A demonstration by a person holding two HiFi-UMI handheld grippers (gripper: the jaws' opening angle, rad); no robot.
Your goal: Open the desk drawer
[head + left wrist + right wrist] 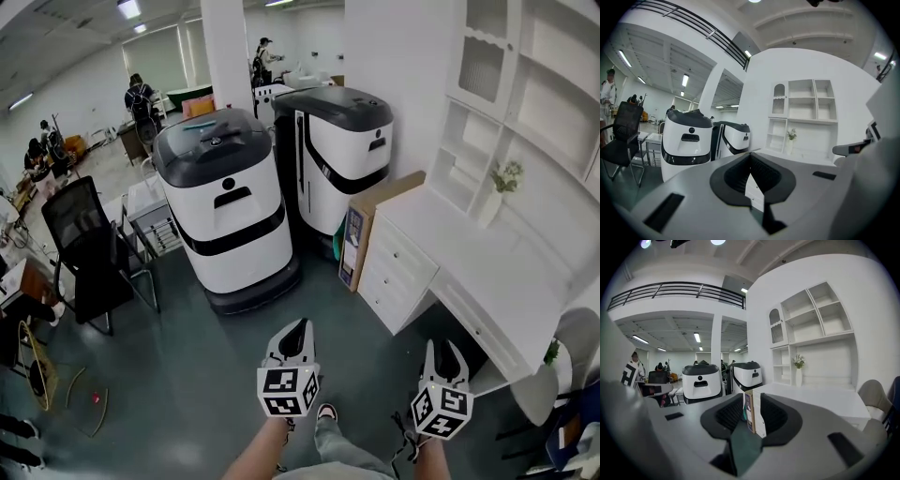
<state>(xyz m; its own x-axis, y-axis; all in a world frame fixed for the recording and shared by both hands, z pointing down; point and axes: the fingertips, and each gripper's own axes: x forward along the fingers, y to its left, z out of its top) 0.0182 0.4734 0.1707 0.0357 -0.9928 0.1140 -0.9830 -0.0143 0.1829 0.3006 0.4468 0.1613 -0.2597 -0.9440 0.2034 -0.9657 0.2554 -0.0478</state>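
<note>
While I stand on the floor facing a white desk [487,253], nothing has been touched and the task has not begun. At the far left is a black office chair [84,244], then two large white and black machines [230,202], then a flat cardboard box [361,230] leaning against the desk's left end.

That left end holds a stack of drawers [398,267], all closed, well apart from my tools. More drawer fronts run under the desk's front edge.

My left gripper [296,330] has its jaws parted and holds nothing. My right gripper [442,347] is also wide open and empty; the box and drawers only show far off through its gap.

To do this well, I judge I should step closer, pick one drawer, line one gripper level with its handle, close on it and pull straight back.

The handles are too small to make out. My right gripper hides part of the front edge. The desk's right end is cut off.
</note>
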